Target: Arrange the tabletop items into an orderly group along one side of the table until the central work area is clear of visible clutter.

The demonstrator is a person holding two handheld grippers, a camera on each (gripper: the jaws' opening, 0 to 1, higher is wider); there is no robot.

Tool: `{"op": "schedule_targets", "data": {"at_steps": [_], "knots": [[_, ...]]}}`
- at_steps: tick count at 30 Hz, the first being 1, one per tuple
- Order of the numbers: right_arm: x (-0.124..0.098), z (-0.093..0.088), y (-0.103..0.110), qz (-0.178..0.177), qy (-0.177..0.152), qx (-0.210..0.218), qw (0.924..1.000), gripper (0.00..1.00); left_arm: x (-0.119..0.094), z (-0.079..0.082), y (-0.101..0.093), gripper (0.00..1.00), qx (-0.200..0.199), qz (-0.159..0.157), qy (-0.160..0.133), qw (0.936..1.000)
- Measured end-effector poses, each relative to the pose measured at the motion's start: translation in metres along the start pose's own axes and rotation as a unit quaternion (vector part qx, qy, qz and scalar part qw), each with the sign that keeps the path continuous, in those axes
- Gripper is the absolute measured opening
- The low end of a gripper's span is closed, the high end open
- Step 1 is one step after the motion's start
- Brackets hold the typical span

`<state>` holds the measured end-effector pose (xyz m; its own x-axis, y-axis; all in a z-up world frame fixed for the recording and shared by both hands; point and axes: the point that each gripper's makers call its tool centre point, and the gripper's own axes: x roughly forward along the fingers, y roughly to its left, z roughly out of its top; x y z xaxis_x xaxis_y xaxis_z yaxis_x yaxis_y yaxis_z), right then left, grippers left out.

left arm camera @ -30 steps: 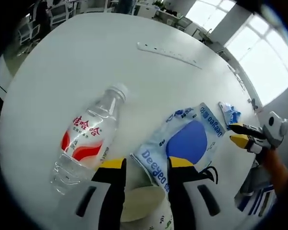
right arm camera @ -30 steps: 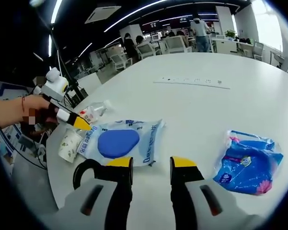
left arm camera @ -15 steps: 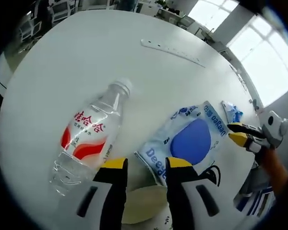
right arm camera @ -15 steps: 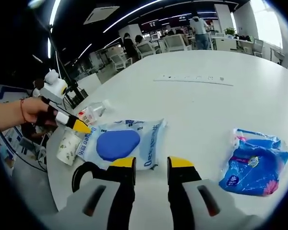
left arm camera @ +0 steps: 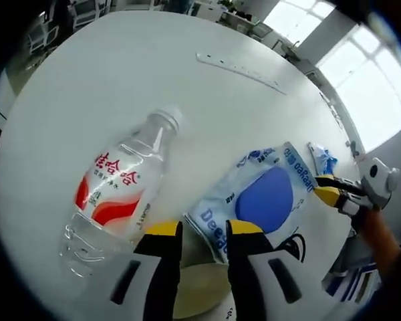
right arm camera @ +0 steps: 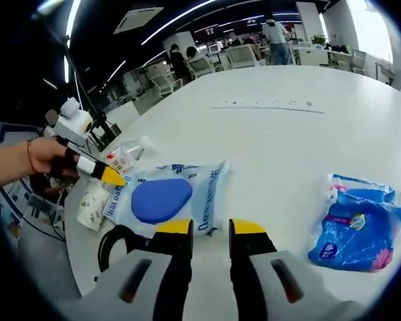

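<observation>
On a round white table (left arm camera: 120, 73), four loose items lie near the edge closest to the person. Going left to right in the left gripper view: a clear plastic water bottle with a red and white label (left arm camera: 117, 190) lies on its side, cap pointing toward the table's middle. Just below it, under the jaws, sits a pale paper cup with a small green print (left arm camera: 199, 294), also tipped over. Next comes a flat white and blue wet-wipe pack with a blue oval flap (left arm camera: 257, 197), then, well apart, a crinkled blue plastic packet (left arm camera: 321, 158). A long white power strip (left arm camera: 240, 67) lies across the far side.

The left gripper (left arm camera: 197, 231) hovers with its yellow-tipped jaws a narrow gap apart, holding nothing, above the space between the bottle and the wipe pack, right over the cup's rim. The right gripper (right arm camera: 210, 229) also holds nothing, its jaws narrowly apart, pointing at the bare tabletop just in front of the wipe pack (right arm camera: 164, 197), with the blue packet (right arm camera: 356, 224) off to its right.

The step in hand looks like picking up the cup. To do it well, the left jaws should probably widen first, then close gently across the cup's wall, since thin paper crushes easily and the cup could roll toward the bottle.
</observation>
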<state>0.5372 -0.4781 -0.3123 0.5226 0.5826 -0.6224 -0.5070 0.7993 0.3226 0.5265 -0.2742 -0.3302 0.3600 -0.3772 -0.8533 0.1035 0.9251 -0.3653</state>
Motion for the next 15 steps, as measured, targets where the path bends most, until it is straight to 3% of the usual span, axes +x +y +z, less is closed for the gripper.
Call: {"op": "schedule_targets", "data": {"at_steps": [15], "knots": [[0.0023, -0.0047, -0.0029, -0.003, 0.009, 0.001, 1.0000, 0.05, 0.0041, 0.0027, 0.0013, 0.11, -0.002, -0.005, 0.000, 1.0000]]}}
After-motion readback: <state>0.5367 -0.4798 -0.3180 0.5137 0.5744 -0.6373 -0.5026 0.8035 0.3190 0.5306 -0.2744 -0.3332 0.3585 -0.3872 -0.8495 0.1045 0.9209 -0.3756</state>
